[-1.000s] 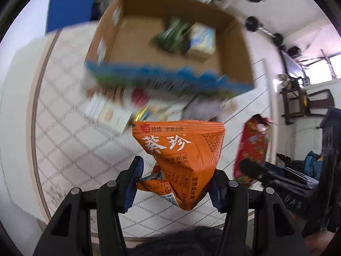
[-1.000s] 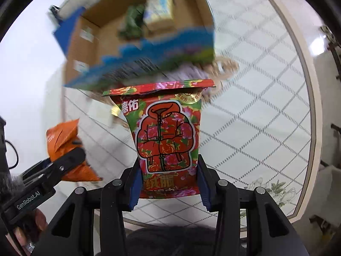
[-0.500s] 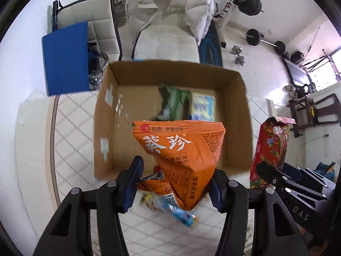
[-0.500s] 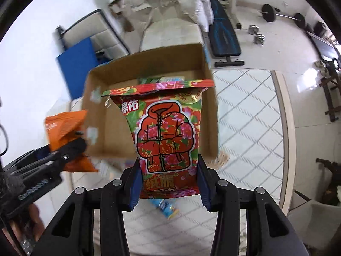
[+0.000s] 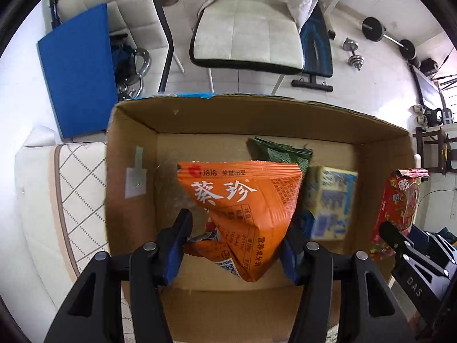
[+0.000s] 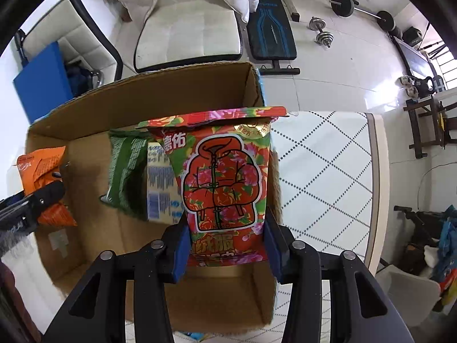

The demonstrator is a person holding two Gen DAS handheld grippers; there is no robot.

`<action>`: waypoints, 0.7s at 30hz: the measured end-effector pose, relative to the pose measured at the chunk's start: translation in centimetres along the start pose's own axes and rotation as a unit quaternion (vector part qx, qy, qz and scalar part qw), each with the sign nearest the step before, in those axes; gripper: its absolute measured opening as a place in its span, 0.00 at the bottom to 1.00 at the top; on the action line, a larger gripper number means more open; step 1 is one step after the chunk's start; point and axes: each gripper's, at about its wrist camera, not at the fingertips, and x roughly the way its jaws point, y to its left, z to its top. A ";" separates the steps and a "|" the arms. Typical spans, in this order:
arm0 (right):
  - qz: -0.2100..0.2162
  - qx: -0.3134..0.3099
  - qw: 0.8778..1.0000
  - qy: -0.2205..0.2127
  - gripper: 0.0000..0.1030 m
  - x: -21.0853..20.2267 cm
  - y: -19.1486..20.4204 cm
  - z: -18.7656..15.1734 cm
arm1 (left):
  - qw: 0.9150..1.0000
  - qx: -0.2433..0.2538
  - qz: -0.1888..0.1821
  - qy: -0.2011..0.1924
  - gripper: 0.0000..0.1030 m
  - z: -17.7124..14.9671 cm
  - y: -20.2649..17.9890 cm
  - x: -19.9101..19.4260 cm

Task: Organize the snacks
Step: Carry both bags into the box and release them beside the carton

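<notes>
My left gripper (image 5: 237,243) is shut on an orange snack bag (image 5: 245,205) and holds it over the left part of an open cardboard box (image 5: 131,131). My right gripper (image 6: 227,245) is shut on a red flowered snack bag (image 6: 222,183), hanging over the box's (image 6: 85,105) right side. A green packet (image 5: 282,154) and a yellow-blue pack (image 5: 331,203) lie on the box floor. The right wrist view shows the same green packet (image 6: 127,171) and yellow-blue pack (image 6: 160,183). Each view shows the other hand's bag at its edge: the red flowered one (image 5: 400,200) and the orange one (image 6: 42,168).
The box stands on a table with a white diamond-pattern cloth (image 6: 322,177). A white chair (image 5: 248,31), a blue board (image 5: 80,68), a weight bench (image 6: 271,34) and dumbbells (image 6: 320,31) are on the floor beyond.
Both grippers have moved forward from in front of the box to above its inside, each carrying its bag. The loose snacks on the cloth have dropped out of sight.
</notes>
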 end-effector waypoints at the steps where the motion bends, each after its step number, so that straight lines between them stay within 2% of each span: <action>1: -0.001 -0.001 1.000 -0.001 0.46 0.1 0.2 0.3 | 1.000 0.000 0.001 0.004 0.52 0.3 0.0 0.4; 7: -0.017 -0.006 1.000 0.015 0.48 1.0 1.1 1.0 | 1.000 -0.001 0.002 0.024 0.55 1.5 0.1 1.8; 8: -0.021 -0.007 1.000 0.017 0.51 1.2 1.3 0.9 | 1.000 -0.003 0.003 0.029 0.55 1.7 0.1 1.9; 11: -0.019 -0.010 1.000 0.006 0.71 0.8 1.4 1.0 | 0.999 -0.017 -0.005 0.033 0.57 1.6 0.5 1.8; 13: -0.016 -0.008 1.000 0.005 0.73 0.2 1.3 0.9 | 0.999 -0.014 -0.009 0.028 0.59 1.4 0.4 1.3; 14: -0.016 -0.009 1.000 0.002 0.74 -0.1 1.3 0.7 | 1.000 -0.009 -0.003 0.023 0.61 1.1 0.4 0.9; 15: -0.015 -0.010 1.000 0.000 0.77 -0.2 1.3 0.6 | 1.000 -0.007 -0.001 0.020 0.69 1.0 0.3 0.6; 16: -0.013 -0.009 1.000 -0.001 0.78 -0.4 1.2 0.4 | 1.000 -0.003 0.000 0.017 0.82 0.8 0.3 0.3; 17: -0.010 -0.008 1.000 -0.001 0.78 -0.6 1.2 0.2 | 1.000 -0.001 0.002 0.014 0.86 0.6 0.2 0.1; 21: -0.002 -0.013 1.000 -0.004 0.79 -1.3 1.4 -1.0 | 1.000 0.003 0.000 0.005 0.87 -0.6 0.4 -0.9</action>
